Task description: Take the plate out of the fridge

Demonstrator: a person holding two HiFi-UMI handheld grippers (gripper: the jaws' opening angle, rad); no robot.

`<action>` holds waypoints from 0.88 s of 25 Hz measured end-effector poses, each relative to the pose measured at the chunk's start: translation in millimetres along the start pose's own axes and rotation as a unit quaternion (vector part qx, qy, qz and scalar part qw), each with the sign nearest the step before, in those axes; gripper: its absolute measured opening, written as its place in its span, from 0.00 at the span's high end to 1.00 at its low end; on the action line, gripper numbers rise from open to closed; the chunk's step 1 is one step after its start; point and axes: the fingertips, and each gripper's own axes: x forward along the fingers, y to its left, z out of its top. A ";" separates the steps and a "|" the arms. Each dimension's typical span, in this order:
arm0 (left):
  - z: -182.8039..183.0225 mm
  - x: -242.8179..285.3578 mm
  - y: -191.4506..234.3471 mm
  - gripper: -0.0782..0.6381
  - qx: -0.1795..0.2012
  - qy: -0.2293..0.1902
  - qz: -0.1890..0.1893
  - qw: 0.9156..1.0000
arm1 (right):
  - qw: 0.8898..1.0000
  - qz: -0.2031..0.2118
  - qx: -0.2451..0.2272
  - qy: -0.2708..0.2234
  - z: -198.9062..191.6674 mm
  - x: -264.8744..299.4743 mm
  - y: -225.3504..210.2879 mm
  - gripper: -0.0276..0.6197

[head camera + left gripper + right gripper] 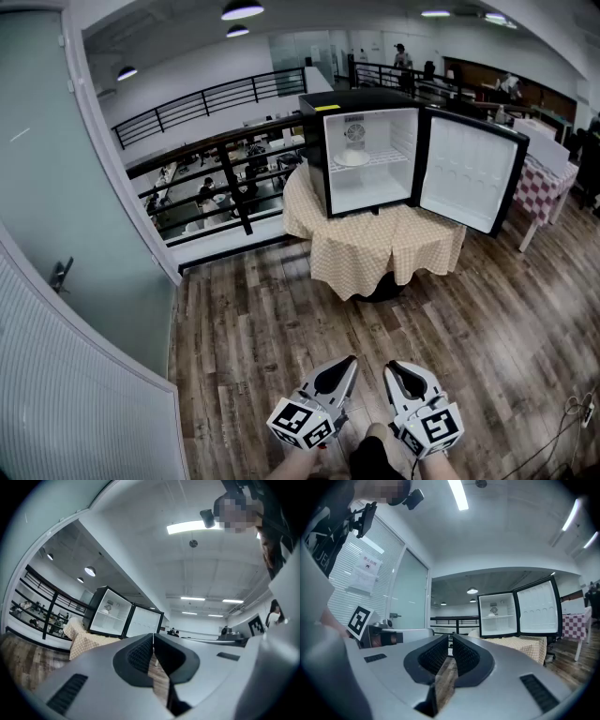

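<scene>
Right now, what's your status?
Left gripper and right gripper shut, empty. Plate on fridge shelf, door open. Fridge far off, nothing blocking.

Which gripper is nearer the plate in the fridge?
Left, narrowly. The left gripper is almost straight in front of the plate; the right gripper sits offset to the right. Both are far back from it.

Plate [352, 157] tiny, detail unclear (upper shelf [386, 157]), forearms [287, 469] cropped

Round cloth-covered table [375, 251] on wood floor [262, 328] — black mini fridge [370, 189] on top, door open
</scene>
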 end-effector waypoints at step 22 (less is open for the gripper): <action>-17.4 168.9 59.7 0.87 -0.001 0.018 0.031 0.999 | 0.999 0.025 0.029 0.003 -4.8 94.2 -155.8 0.88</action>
